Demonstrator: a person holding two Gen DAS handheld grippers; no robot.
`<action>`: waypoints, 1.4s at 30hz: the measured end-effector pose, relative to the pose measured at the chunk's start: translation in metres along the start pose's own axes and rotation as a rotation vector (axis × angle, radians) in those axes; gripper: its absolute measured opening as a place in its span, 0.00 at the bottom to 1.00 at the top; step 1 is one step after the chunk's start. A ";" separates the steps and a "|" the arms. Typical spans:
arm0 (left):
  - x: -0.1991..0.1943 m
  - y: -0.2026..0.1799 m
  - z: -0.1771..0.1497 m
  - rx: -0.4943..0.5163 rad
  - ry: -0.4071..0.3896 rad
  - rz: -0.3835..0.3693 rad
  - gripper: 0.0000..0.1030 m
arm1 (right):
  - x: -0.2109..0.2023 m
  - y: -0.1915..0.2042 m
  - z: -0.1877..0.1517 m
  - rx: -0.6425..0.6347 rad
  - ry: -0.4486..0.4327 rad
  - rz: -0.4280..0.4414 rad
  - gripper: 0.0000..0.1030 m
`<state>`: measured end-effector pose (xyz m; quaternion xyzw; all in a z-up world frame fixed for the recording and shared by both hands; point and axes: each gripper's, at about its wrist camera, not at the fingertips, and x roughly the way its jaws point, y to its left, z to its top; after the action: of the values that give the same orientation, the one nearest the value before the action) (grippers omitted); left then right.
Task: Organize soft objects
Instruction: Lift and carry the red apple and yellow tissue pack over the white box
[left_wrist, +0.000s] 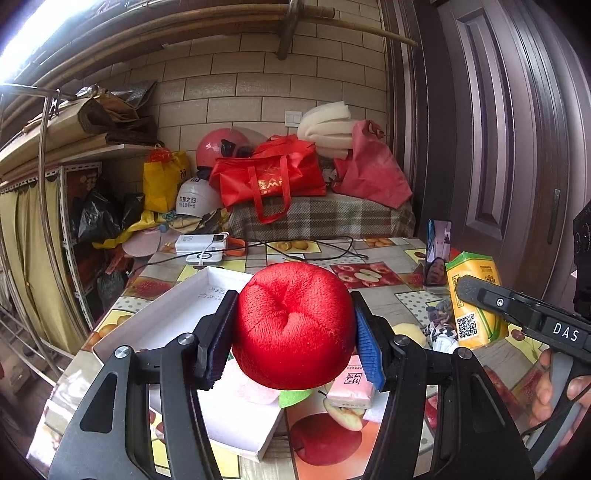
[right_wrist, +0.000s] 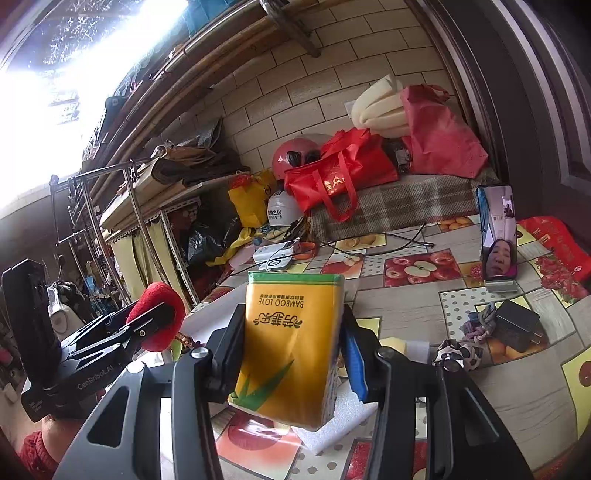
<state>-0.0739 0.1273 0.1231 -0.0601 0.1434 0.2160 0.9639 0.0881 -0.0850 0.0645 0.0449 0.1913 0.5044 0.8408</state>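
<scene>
Red plush apple (left_wrist: 293, 330) sits clamped between the pads of the left hand-held gripper (left_wrist: 295, 336), raised above the white tray (left_wrist: 173, 314) on the table (left_wrist: 406, 299). Beside it, the right hand-held gripper (right_wrist: 291, 354) squeezes a yellow tissue pack (right_wrist: 291, 347), with a pink tissue pack (left_wrist: 349, 384) lying below the left one.

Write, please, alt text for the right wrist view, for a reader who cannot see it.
The right gripper holds a yellow tissue pack above a fruit-print tablecloth. At the left, the left gripper holds a red plush apple. A phone stands upright behind on the right.
</scene>
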 end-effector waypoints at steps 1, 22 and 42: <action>0.000 0.002 0.000 -0.003 0.001 0.007 0.57 | 0.003 0.001 0.001 -0.001 0.005 0.005 0.45; 0.065 0.089 0.035 -0.143 0.066 0.138 0.57 | 0.088 0.027 0.035 0.078 0.120 0.112 0.45; 0.117 0.130 -0.026 -0.271 0.196 0.224 0.77 | 0.196 0.043 -0.018 0.026 0.343 0.084 0.68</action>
<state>-0.0360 0.2865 0.0555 -0.1936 0.2119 0.3325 0.8984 0.1278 0.1031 0.0048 -0.0230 0.3366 0.5366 0.7734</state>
